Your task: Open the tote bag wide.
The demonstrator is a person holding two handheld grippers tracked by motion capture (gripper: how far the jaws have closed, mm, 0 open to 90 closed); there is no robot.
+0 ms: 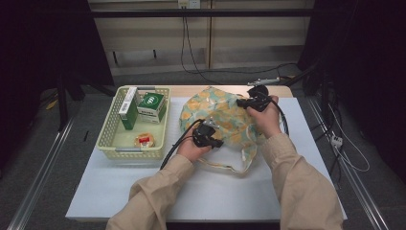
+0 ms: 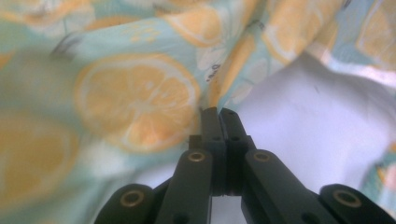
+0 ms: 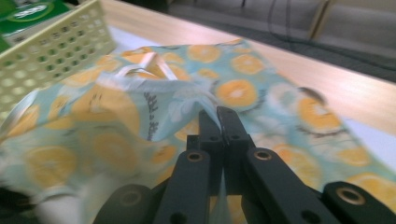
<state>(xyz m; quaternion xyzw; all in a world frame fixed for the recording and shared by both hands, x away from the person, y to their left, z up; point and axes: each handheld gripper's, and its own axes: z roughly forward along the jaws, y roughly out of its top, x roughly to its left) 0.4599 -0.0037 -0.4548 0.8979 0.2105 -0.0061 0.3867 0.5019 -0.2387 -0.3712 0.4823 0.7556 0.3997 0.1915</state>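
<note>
My sleeves come in at the near edge of the worktop (image 1: 119, 191), which has a white top. Just past them lies a loose strap (image 1: 230, 166) of the bag, flat on the white top. My left gripper (image 1: 214, 139) is next, and its jaws are pressed together on the near edge of the cloth bag (image 1: 218, 112). In the left gripper view I see the left gripper (image 2: 219, 112) pinching the cloth right where an orange slice picture ends and the white inside of the bag starts. The bag is soft, with a light blue color and orange slices all over it, and it sits in the middle of the worktop, puffed up between my two hands. A little farther off, my right gripper (image 1: 244, 102) is squeezed shut on the far right edge of the bag. In the right gripper view the right gripper (image 3: 218, 112) holds a thin fold of that cloth between its jaws. To the left of the bag, just beside it, stands a pale yellow basket (image 1: 107, 139). Inside it are green boxes (image 1: 152, 106) at the far end and a small round snack (image 1: 144, 140) at the near end.
</note>
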